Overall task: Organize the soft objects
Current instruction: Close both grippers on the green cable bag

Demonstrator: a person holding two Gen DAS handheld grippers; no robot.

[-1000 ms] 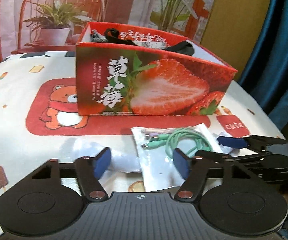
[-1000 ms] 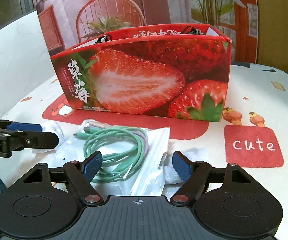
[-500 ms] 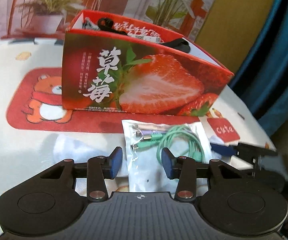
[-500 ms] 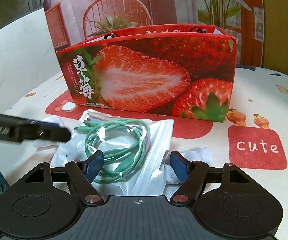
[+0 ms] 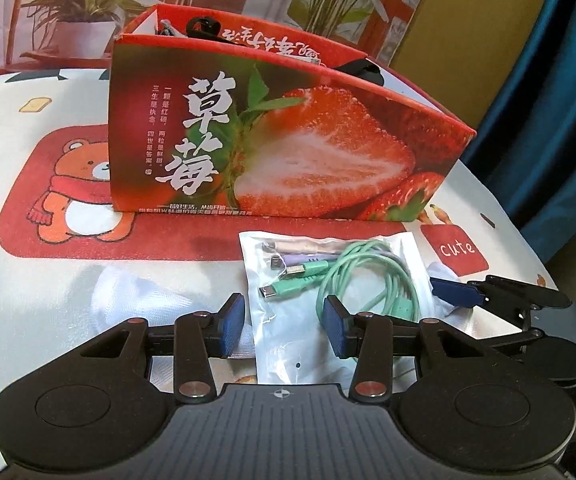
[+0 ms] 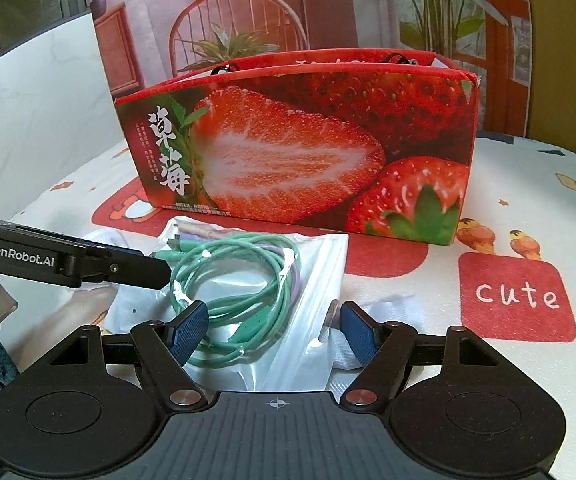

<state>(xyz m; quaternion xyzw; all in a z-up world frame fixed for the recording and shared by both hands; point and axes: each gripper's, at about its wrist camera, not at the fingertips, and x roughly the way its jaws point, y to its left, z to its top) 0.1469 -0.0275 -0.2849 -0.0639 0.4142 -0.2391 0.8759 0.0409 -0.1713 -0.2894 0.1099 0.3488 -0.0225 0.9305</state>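
Left wrist view: left tool [image 5: 284, 326] stood partly open, blue pads [image 5: 232, 324] level, nothing between them gripped. Bag [image 5: 328, 312], clear plastic, lay flat on the tabletop [image 5: 28, 280] at 12 o'clock from the tool; its near left corner fell between the pads, contact not clear. Inside it, a coiled green cable [image 5: 368, 280] with plugs pointing toward 9 o'clock. White soft cloth [image 5: 140, 296] lay at 10 o'clock, partly under the bag's left edge. Strawberry box [image 5: 280, 152] stood upright beyond the bag, open at the top, black straps showing over the rim. Right tool [image 5: 500, 292] came in from 3 o'clock, one blue pad just beside the bag's right edge.

Right wrist view: right tool [image 6: 274, 330] was open wide, pads either side of the bag [image 6: 288, 320], holding nothing. Cable [image 6: 236, 280] lay toward the left pad. White cloth [image 6: 368, 320] showed beneath the bag near the right pad. Left tool [image 6: 120, 266] reached in from 9 o'clock, tip over the bag's left edge. Box [image 6: 308, 152] stood at 12 o'clock. "Cute" patch [image 6: 516, 296] sat at 2 o'clock.
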